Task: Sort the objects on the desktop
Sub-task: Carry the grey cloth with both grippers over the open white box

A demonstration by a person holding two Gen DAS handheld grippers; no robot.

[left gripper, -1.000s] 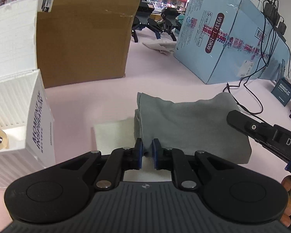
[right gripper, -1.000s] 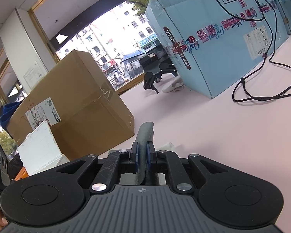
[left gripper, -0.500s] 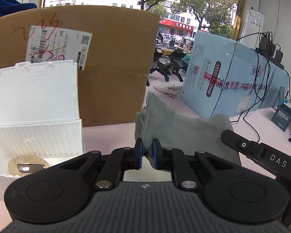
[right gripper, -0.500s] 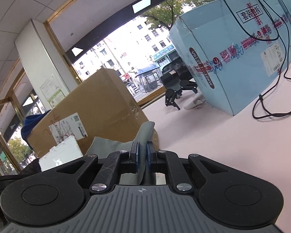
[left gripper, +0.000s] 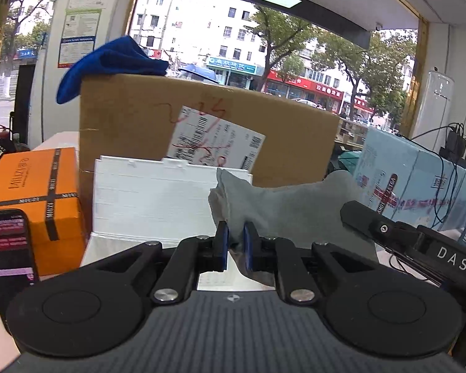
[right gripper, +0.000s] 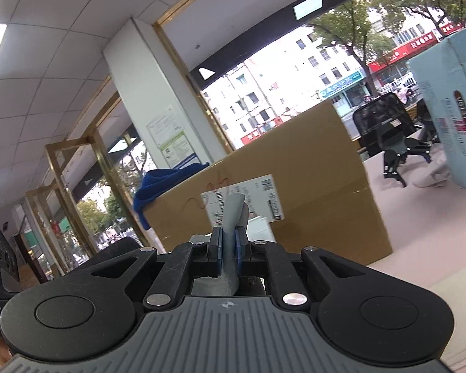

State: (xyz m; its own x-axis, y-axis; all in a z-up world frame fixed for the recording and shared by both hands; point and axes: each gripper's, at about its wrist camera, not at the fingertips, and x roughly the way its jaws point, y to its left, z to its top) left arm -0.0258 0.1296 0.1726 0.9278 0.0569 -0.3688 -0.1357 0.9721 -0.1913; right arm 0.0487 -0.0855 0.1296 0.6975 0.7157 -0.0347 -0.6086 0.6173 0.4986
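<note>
Item: grey cloth point(left gripper: 282, 208), sorting under way, not finished. The left claw point(left gripper: 235, 245) is pinching one edge of it and the right claw point(right gripper: 228, 247) is gripping another between narrow jaws, so both are holding the cloth up off the pink counter point(right gripper: 425, 217). The white box point(left gripper: 152, 199) is standing open at 11 o'clock in the left view, likely the destination. The cloth is not yet resting in any container. Blue rag point(left gripper: 108, 62) is lying on the cardboard box point(left gripper: 127, 118), untouched.
</note>
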